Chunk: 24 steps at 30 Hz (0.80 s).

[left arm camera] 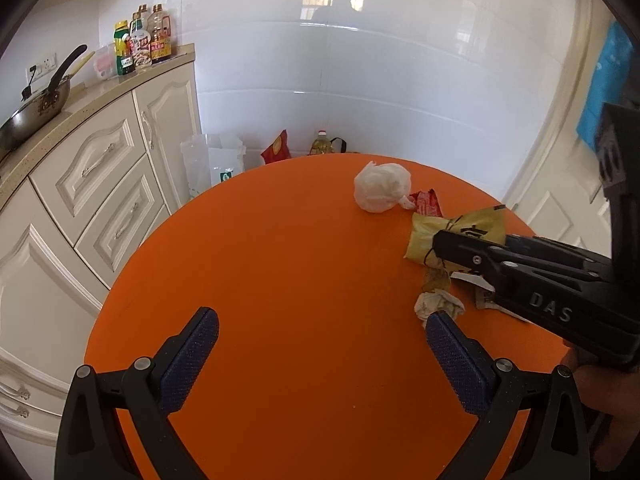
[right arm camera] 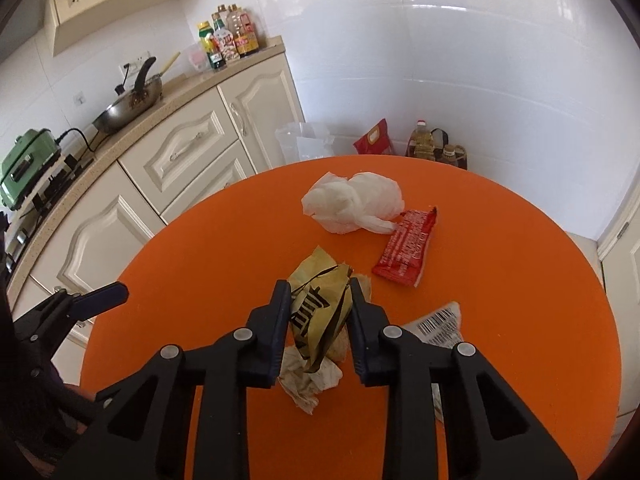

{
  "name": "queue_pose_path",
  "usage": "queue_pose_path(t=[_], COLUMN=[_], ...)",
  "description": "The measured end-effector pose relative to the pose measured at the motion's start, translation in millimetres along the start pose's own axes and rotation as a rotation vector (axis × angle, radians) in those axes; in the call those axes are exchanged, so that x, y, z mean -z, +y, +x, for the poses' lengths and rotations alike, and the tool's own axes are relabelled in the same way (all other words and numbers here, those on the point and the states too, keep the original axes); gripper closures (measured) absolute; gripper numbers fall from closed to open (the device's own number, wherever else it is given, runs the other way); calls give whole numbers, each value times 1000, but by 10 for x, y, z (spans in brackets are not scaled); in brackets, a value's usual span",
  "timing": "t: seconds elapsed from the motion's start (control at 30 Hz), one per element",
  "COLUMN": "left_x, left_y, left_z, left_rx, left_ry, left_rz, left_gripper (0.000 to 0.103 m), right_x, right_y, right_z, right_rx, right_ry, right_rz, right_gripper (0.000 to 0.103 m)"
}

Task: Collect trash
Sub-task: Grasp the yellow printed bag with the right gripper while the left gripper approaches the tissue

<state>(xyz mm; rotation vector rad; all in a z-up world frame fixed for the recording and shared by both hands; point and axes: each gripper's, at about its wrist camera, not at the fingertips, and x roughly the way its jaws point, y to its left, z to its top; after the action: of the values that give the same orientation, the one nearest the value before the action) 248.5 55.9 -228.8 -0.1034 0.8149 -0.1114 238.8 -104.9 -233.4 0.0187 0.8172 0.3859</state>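
On the round table (right arm camera: 520, 280), the tied plastic bag (right arm camera: 356, 204) lay nearest the far edge, the sachet (right arm camera: 406, 246) touching it, the crumpled wrapper (right arm camera: 316, 312) nearer, tissue (right arm camera: 308, 380) beneath.

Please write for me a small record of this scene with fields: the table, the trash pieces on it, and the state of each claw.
surface: round orange table
trash held: yellow wrapper, pinched between the pads of the right claw
trash lying free: white plastic bag; red packet; crumpled tissue; paper with barcode
left claw: open, nothing between its pads, above bare table
background: kitchen cabinets with a wok on the counter
trash bin: none in view
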Motion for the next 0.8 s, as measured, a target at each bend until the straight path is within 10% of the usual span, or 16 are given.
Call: queue_pose_path(t=[0.53,0.8], left_x=[31,1], left_y=[-539,-517], left_z=[646,615], left_rx=[49,63], left_ry=[115,86], left_rz=[171,195], left_gripper=[4,60], right_x=[794,922], right_y=[-737,-717], right_z=[-705,-524], right_rx=[96,113], right_ry=[4,52], right_rz=[200,180], right_gripper=[76,57])
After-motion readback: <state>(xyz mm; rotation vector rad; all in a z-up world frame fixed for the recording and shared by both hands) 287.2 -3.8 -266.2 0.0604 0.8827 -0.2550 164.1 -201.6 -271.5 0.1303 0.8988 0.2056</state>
